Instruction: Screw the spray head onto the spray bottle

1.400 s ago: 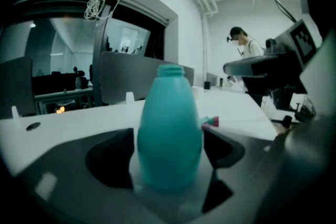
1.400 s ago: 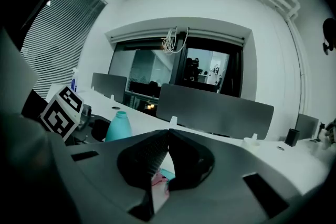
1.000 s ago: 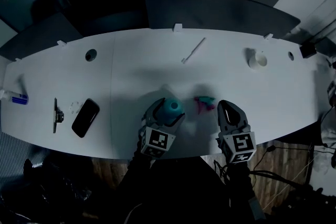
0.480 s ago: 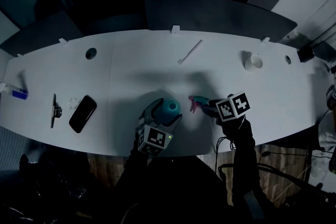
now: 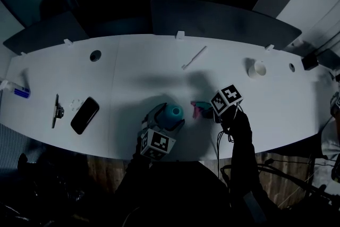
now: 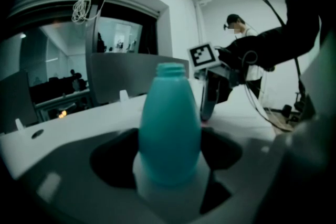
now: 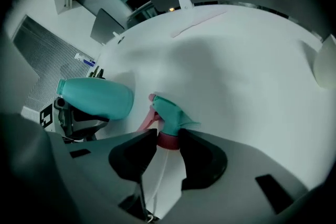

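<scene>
A teal spray bottle (image 5: 172, 112) (image 6: 169, 134) stands upright near the table's front edge, its threaded neck bare. My left gripper (image 5: 163, 120) (image 6: 168, 148) is shut on its lower body. Just to its right, the teal spray head (image 5: 200, 109) (image 7: 170, 114) lies on the table with its pink trigger and collar. My right gripper (image 5: 213, 112) (image 7: 168, 139) points steeply down over it. Its jaws have just been closing, and they now press on the pink collar from both sides. The white dip tube runs back between the jaws. The bottle (image 7: 97, 98) also shows left of the head.
A black phone (image 5: 85, 115) and a thin dark tool (image 5: 56, 110) lie at the front left, a blue item (image 5: 21, 92) at the far left. Farther back are a white stick (image 5: 194, 57) and a white cup (image 5: 258, 68). Dark chair backs stand behind the table (image 5: 133, 69).
My right gripper has tipped from level to steeply downward and dropped onto the spray head, its jaws now around the collar. The left gripper and bottle have stayed put.
</scene>
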